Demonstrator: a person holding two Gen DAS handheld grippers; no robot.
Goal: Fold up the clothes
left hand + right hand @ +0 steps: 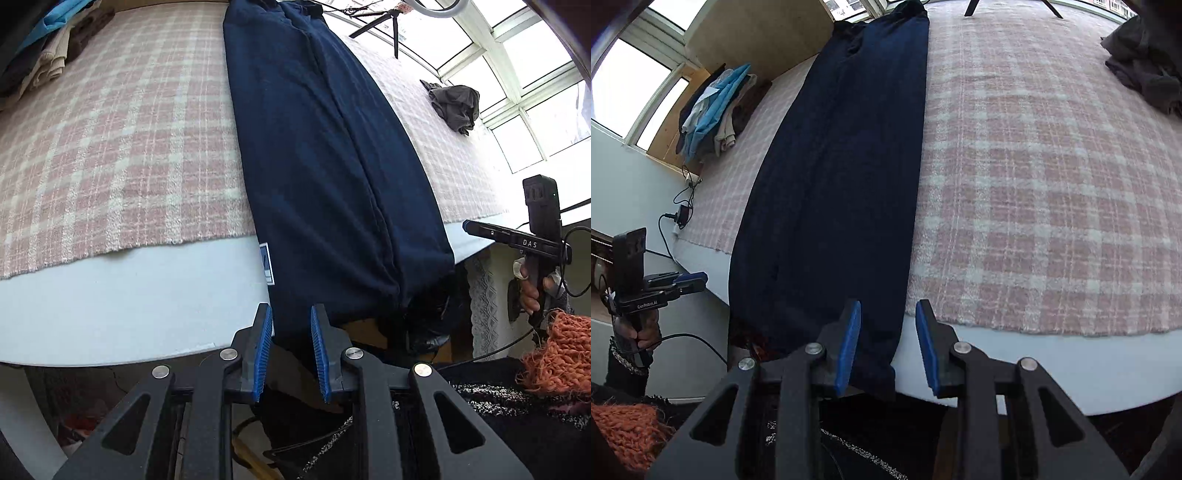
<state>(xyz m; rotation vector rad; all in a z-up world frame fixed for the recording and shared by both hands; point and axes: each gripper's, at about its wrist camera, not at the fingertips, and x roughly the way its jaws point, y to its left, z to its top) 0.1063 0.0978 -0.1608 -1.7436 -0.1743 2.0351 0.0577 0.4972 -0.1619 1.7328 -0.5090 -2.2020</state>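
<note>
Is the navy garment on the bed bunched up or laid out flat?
Laid out flat: the navy garment lies stretched lengthwise across the plaid blanket, its near end hanging over the bed edge.

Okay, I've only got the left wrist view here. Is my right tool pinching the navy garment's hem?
Observer: No. The right wrist view shows the right tool with its pads apart and the navy garment not pinched.
Operator: What's behind the clothes stack?
Observer: A wooden board stands behind the clothes stack, by the window.
Operator: Anything near that bed corner?
Observer: A black charger with a trailing cable.
</note>
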